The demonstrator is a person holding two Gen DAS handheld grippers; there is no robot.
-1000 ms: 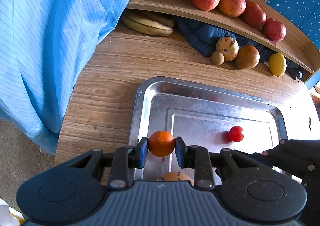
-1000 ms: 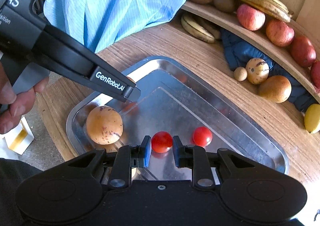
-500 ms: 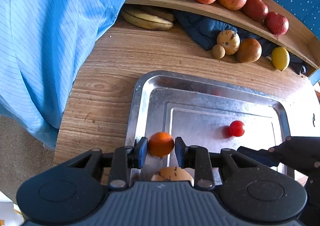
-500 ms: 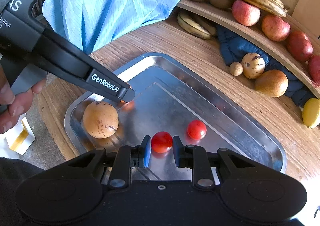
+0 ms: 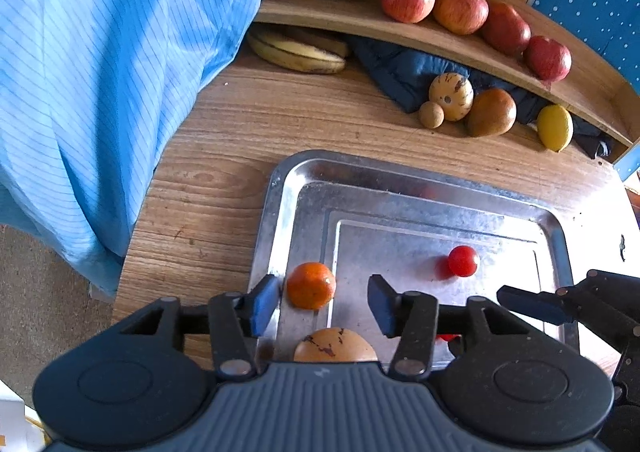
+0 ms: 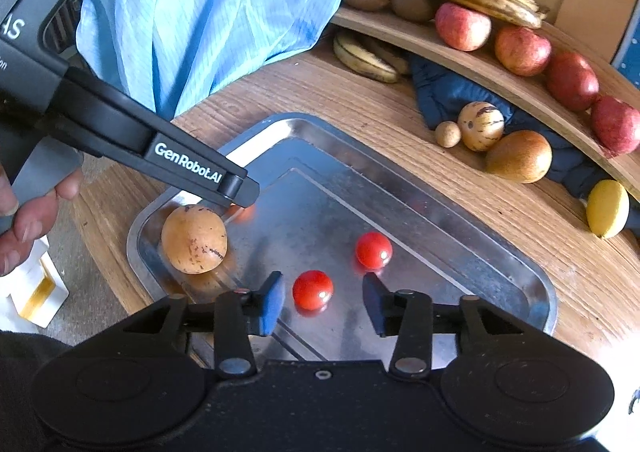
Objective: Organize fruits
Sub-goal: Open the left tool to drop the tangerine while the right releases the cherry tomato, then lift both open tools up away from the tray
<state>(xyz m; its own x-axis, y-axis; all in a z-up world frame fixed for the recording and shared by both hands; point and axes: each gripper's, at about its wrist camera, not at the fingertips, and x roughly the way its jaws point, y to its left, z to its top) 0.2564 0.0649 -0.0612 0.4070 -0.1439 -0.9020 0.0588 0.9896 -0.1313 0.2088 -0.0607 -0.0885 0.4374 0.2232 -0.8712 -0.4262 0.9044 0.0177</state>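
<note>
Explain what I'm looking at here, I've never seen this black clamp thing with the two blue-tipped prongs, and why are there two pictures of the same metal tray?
There is no robot arm. A person holds one two-finger black gripper in each hand, and each carries a wide-angle camera looking forward along its fingers. One picture comes from the left gripper, the other from the right gripper, so both show the same rectangular silver metal tray on a wooden table.

Both grippers are open and hold nothing. A small round orange fruit sits on the tray between the left one's fingers; a small red cherry tomato sits between the right one's. A second red cherry tomato and a tan speckled round fruit also lie in the tray. Apples, bananas and other fruit wait at the back.
</note>
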